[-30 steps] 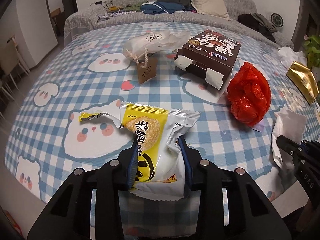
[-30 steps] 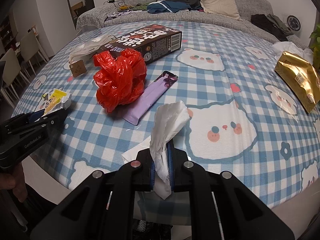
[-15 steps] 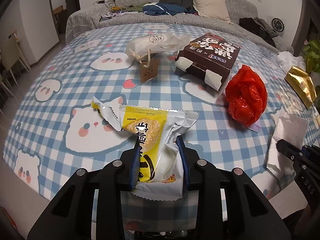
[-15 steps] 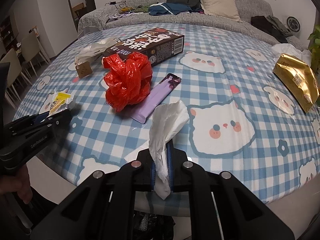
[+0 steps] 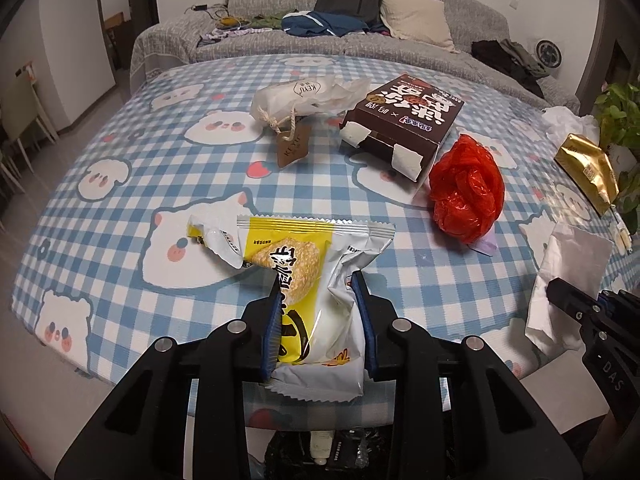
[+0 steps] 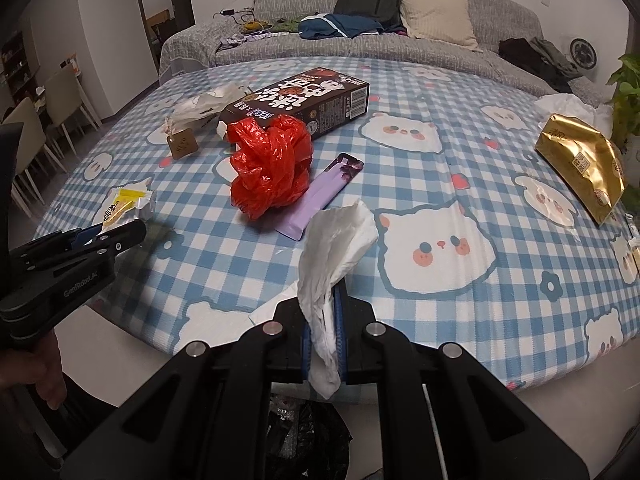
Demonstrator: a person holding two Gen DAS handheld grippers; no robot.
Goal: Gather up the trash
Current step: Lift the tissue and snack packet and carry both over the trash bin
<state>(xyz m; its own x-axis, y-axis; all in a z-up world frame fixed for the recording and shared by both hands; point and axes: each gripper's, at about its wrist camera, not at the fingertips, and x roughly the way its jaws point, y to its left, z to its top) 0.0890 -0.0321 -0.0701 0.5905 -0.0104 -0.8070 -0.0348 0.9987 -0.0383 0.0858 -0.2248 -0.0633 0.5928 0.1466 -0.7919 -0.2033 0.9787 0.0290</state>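
Note:
My left gripper (image 5: 318, 280) is shut on a yellow and white snack wrapper (image 5: 304, 276), held above the table's near edge. It also shows in the right wrist view (image 6: 120, 232) with the wrapper (image 6: 124, 206). My right gripper (image 6: 323, 292) is shut on a white crumpled tissue (image 6: 332, 256), also over the near edge; in the left wrist view the tissue (image 5: 568, 264) is at the right. A black bin bag (image 6: 304, 436) with trash lies below both grippers.
On the checked tablecloth (image 5: 140, 152) lie a red plastic bag (image 5: 466, 192), a brown carton (image 5: 404, 120), a white pouch with a tag (image 5: 296, 96), a purple wrapper (image 6: 324, 196) and a gold bag (image 6: 580, 160). A grey sofa (image 5: 360, 40) stands behind.
Both grippers have drawn back from the table with their items, so the table's near edge and the bin bag below now show.

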